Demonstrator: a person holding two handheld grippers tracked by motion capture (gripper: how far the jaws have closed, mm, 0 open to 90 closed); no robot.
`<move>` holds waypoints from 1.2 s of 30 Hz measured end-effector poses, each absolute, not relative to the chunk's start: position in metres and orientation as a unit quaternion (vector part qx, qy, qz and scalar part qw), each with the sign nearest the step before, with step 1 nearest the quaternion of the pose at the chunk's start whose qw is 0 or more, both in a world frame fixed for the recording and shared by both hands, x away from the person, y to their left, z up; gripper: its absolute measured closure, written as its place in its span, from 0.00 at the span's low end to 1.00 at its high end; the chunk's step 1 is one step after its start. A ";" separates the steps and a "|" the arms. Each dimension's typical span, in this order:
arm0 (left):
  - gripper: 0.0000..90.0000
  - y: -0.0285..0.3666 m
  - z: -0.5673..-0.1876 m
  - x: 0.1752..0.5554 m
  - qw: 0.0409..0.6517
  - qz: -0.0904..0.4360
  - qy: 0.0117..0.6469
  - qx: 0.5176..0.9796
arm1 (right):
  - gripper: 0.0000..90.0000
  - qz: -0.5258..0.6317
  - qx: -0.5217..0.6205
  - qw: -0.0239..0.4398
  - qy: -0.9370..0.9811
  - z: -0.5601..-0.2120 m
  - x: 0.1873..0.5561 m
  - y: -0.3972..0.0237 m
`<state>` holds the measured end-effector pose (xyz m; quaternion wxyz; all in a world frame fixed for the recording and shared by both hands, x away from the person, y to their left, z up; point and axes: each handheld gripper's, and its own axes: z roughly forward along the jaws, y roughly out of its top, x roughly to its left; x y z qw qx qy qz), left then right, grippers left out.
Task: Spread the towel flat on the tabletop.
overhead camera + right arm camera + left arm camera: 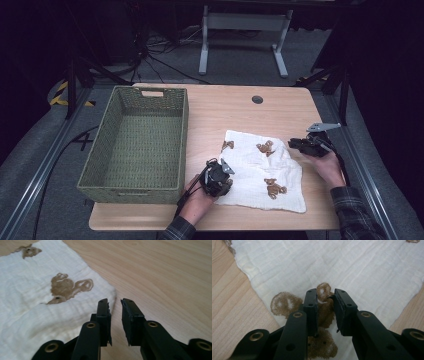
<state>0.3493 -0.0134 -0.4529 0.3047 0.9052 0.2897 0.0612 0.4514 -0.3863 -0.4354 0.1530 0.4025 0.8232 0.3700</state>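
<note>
White muslin cloth with brown bear prints (264,172) lies part-folded on the counter (280,105), right of the green woven basket (137,145), which is empty. Left claw (325,305) and right claw (115,311) released, at the cloth's edges. Folding unfinished.

The left tool (325,305) covers part of the cloth's (362,270) bear print.

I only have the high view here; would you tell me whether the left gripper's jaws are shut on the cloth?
Observer: No. In the left gripper view, the left gripper has a narrow gap, and a brown bear print on the white cloth shows through it.
Operator: Thank you, and how does the right gripper stand?
Observer: The right gripper is slightly open at the cloth's corner, with the bare wooden table showing between its jaws.
</note>
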 end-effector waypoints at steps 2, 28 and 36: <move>0.81 -0.013 -0.453 0.349 0.304 0.060 0.291 0.905 | 0.81 0.366 0.402 0.147 0.827 -0.436 0.450 -0.386; 0.80 -0.014 -0.453 0.348 0.305 0.065 0.288 0.905 | 0.99 0.384 0.255 0.102 0.881 -0.419 0.406 -0.304; 0.80 -0.013 -0.453 0.349 0.306 0.058 0.287 0.906 | 0.93 0.423 0.242 0.103 0.867 -0.409 0.394 -0.311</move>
